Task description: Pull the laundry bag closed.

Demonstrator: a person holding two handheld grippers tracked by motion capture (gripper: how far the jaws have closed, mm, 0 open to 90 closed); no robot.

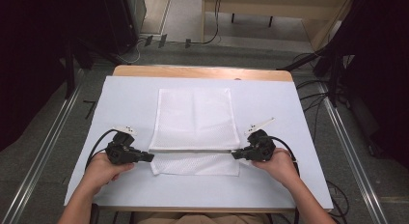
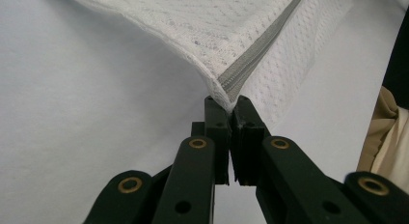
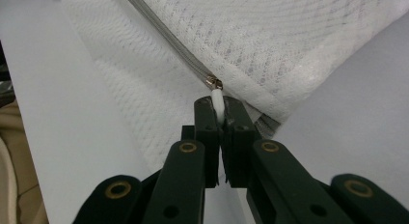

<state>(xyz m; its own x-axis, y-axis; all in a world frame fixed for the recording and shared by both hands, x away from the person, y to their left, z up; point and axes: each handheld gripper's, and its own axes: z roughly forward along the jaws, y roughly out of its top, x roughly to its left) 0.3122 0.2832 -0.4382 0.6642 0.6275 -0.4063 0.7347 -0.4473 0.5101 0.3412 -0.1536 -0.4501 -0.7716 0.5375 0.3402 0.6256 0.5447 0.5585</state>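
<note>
Left gripper clamped on mesh bag corner, right gripper pinching zipper pull; best drawn steadily along zipper, corner kept taut.

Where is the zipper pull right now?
The zipper pull sits at the right end of the mesh bag's zipper, pinched in the right gripper, near the table's front edge.

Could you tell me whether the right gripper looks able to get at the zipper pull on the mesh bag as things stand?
Yes, it seems so: the right gripper is shut on the white zipper pull at the mesh bag edge, with nothing between them.
</note>
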